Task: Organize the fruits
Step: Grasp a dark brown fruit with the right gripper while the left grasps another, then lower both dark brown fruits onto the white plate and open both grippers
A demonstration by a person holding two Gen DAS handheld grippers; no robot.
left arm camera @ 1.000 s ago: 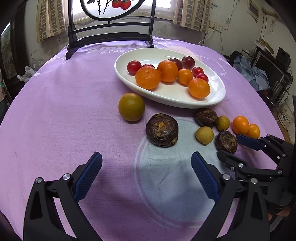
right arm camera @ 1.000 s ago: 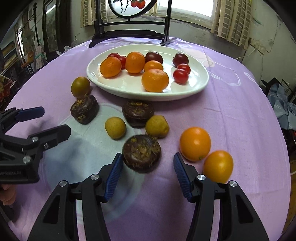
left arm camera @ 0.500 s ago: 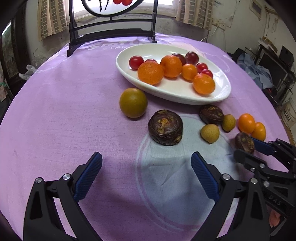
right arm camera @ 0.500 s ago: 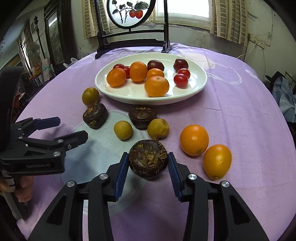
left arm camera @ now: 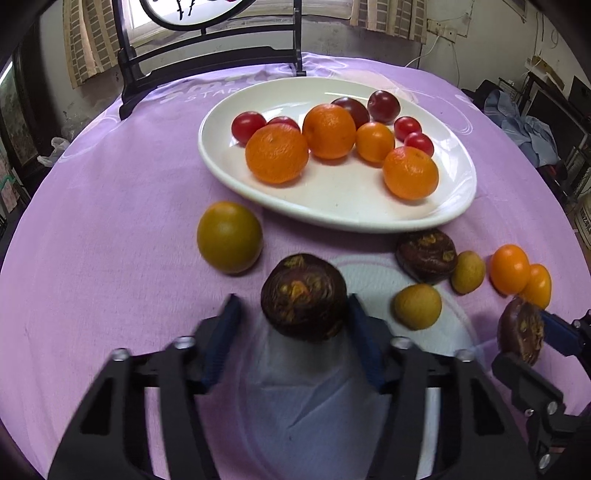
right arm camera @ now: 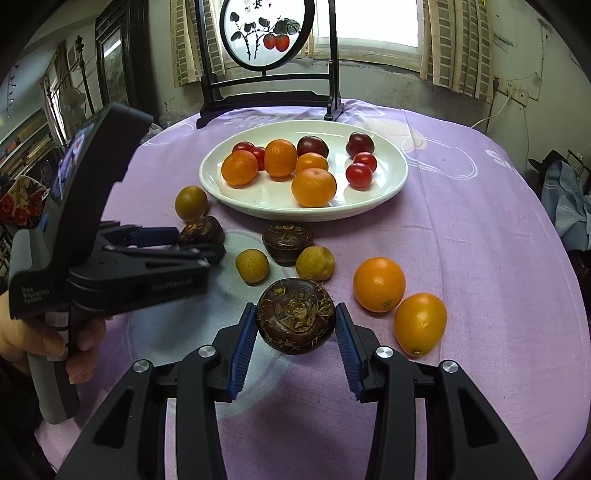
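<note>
1. Here the right gripper (right arm camera: 296, 334) has its jaws clamped on a dark brown water chestnut (right arm camera: 295, 316), both blue pads pressed against its sides; it seems to sit just clear of the purple cloth (right arm camera: 480, 258), though I cannot tell for sure.
2. The left gripper (left arm camera: 293, 325) brackets a second chestnut (left arm camera: 303, 297): the right pad touches it, while the left pad stands a little apart, so its jaws are not yet clenched on it. That chestnut rests on the tabletop.
3. In the right wrist view the left gripper (right arm camera: 184, 240) shows from the side, a hand (right arm camera: 55, 343) around its grip.
4. A third chestnut (right arm camera: 288, 242) lies just in front of the white plate (right arm camera: 391, 184), with two small tan fruits (right arm camera: 252, 266) beside it.
5. An olive-green round fruit (left arm camera: 229, 236) sits near the plate's left rim.
6. Two loose orange fruits (right arm camera: 379, 283) touch each other to the right of the held chestnut.
7. On the plate lie tangerines (left arm camera: 277, 153), cherry tomatoes (left arm camera: 248, 126) and dark plums (left arm camera: 383, 106).
8. A framed round screen (right arm camera: 266, 35) stands behind the plate at the cloth's far edge.
</note>
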